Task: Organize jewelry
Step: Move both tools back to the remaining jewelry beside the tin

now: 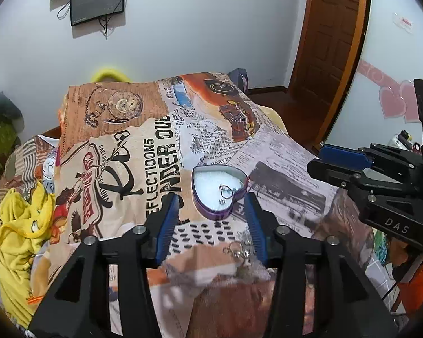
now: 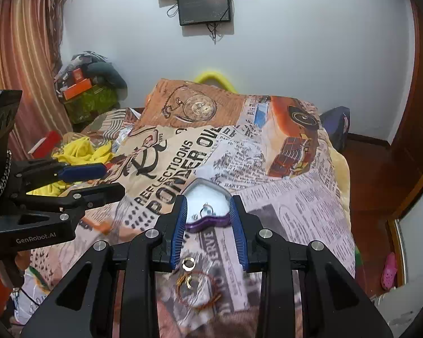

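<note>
A purple heart-shaped tin (image 1: 219, 190) sits open on a bed covered by a newspaper-print blanket (image 1: 127, 146), its white lining facing up. In the left wrist view the heart's point aims toward the camera and slightly right, with its lobes at the far side; in the right wrist view the tin (image 2: 208, 219) shows its notched lobed edge nearest the camera and its point aimed away toward the wall. A small hoop earring (image 1: 225, 191) and a tiny stud lie inside the tin near its right side. The left gripper (image 1: 214, 205) has its blue-padded fingers spread apart, empty, with the tin just beyond and between the tips. The right gripper (image 2: 208, 205) is also spread apart and holds nothing, its fingers flanking the tin's near edge on both sides; whether they touch it cannot be told. Close to the cameras, loose pieces lie on the blanket: silver hoops (image 1: 237, 249) in the left view, and a gold ring (image 2: 189, 263) beside a thin red bracelet (image 2: 203, 290) in the right view
</note>
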Demonstrator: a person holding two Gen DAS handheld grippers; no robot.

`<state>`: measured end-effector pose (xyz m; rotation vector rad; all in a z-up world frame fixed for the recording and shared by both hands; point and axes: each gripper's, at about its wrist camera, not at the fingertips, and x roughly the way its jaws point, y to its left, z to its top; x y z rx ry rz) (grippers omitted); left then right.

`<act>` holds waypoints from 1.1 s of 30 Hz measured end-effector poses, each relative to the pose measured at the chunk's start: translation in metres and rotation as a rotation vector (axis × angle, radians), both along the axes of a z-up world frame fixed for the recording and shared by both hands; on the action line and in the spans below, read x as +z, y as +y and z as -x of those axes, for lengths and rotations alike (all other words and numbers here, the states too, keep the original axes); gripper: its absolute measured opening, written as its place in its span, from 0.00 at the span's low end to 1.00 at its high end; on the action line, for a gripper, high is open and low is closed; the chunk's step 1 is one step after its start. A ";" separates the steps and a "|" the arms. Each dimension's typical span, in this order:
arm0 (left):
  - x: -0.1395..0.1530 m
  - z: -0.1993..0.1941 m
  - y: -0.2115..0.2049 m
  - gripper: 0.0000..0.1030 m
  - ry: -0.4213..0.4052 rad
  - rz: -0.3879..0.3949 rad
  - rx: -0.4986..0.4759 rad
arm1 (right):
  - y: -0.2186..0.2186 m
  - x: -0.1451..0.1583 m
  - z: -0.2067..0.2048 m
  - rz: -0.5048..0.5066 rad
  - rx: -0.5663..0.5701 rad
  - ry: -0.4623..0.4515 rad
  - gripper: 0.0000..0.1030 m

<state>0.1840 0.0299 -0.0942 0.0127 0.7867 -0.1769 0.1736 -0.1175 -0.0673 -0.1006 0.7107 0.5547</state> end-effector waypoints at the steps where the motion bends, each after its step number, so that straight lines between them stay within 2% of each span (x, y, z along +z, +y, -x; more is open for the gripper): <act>1: 0.001 0.003 0.000 0.49 -0.001 -0.002 0.000 | -0.001 0.000 0.004 0.008 -0.006 -0.005 0.28; 7: -0.005 0.020 -0.003 0.49 0.031 -0.005 -0.004 | -0.005 -0.004 0.020 0.017 -0.021 -0.002 0.28; 13: -0.028 0.031 -0.007 0.49 0.092 0.010 -0.007 | -0.013 -0.021 0.033 0.026 -0.042 0.033 0.28; 23: -0.082 0.039 -0.010 0.49 0.214 0.034 -0.006 | -0.020 -0.071 0.037 0.067 -0.063 0.170 0.28; 29: -0.098 0.035 -0.009 0.49 0.240 0.066 -0.003 | -0.018 -0.100 0.036 0.080 -0.056 0.250 0.28; 33: -0.103 0.034 -0.012 0.49 0.245 0.070 -0.011 | -0.013 -0.110 0.031 0.049 -0.050 0.292 0.28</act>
